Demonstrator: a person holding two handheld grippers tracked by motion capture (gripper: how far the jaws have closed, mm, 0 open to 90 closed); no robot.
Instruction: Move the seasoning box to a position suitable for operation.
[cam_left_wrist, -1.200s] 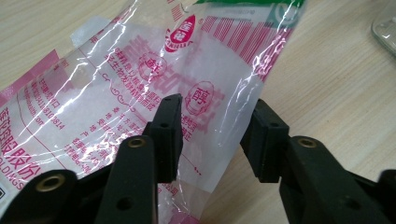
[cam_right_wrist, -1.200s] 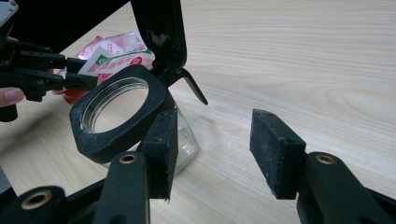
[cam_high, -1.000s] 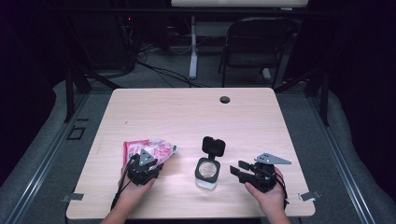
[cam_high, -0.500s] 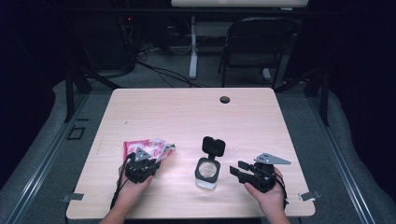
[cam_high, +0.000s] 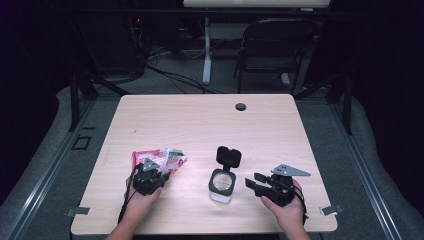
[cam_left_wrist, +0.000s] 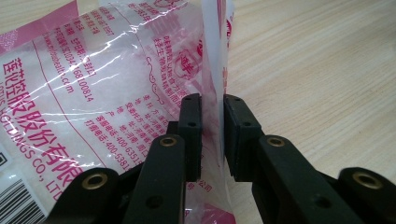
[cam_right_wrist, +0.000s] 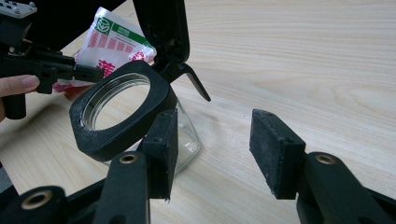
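A clear plastic bag with pink print (cam_high: 159, 158) (cam_left_wrist: 93, 84) lies at the table's front left. My left gripper (cam_high: 161, 173) (cam_left_wrist: 212, 130) reaches into its near edge. Its jaws have just been closing, and a raised fold of film stands between the pads, with a thin gap still showing. A square glass jar (cam_high: 221, 186) (cam_right_wrist: 189, 137) with a black collar stands at the front middle, its flip lid (cam_high: 229, 156) (cam_right_wrist: 161, 28) swung up and back. My right gripper (cam_high: 251, 183) (cam_right_wrist: 215, 144) rests just right of the jar, open, with nothing between its pads.
The wooden table (cam_high: 200, 125) has a cable hole (cam_high: 241, 106) near its far edge. A folding chair (cam_high: 275, 45) and cables stand on the floor beyond. In the right gripper view the left gripper (cam_right_wrist: 70, 72) and the bag (cam_right_wrist: 116, 44) show behind the jar.
The left gripper's jaws have narrowed around the bag's edge, and the hand has shifted slightly. The right gripper and the jar have not moved.
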